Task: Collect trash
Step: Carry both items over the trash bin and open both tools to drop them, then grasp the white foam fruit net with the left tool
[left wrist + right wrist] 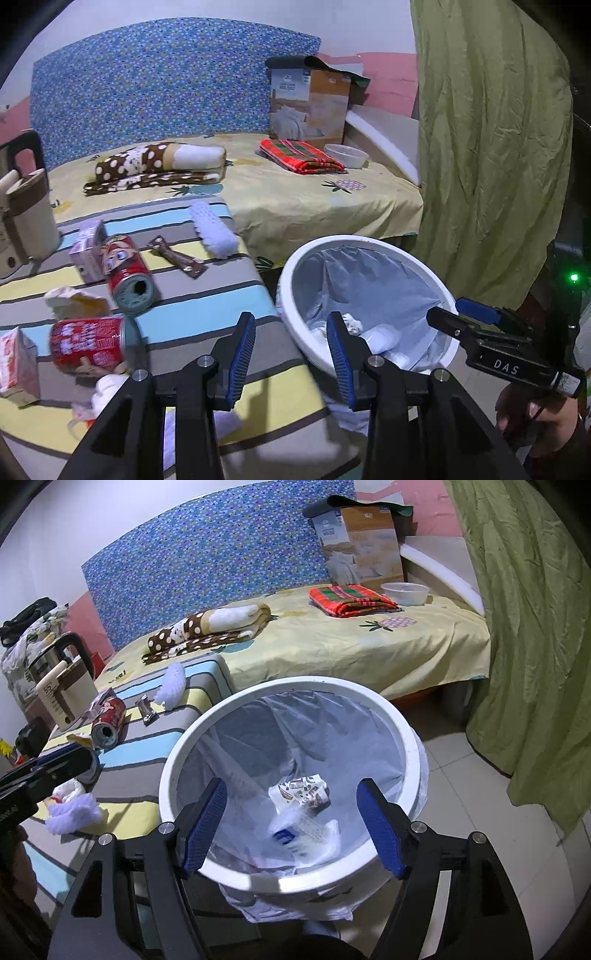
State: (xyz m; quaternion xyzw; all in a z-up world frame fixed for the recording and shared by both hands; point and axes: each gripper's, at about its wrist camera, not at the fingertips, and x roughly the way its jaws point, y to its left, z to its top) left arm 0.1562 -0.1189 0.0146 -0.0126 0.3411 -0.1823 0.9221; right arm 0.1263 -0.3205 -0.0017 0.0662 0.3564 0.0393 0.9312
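Note:
A white bin (295, 266) lined with a clear bag stands beside a striped table (207, 295); in the right wrist view the bin (406, 738) holds crumpled wrappers (303, 794). My left gripper (291, 350) is open and empty over the table edge by the bin. My right gripper (293, 819) is open and empty above the bin mouth; it also shows in the left wrist view (448, 317). On the table lie two red cans (127, 273) (90, 343), a brown wrapper (177, 256), cartons (86, 254) and white tissues (218, 229).
A kettle and jug (26, 218) stand at the table's far left. Behind is a bed (295, 199) with folded blankets, a box and a bowl. A green curtain (491, 147) hangs at the right. The floor is tiled (480, 812).

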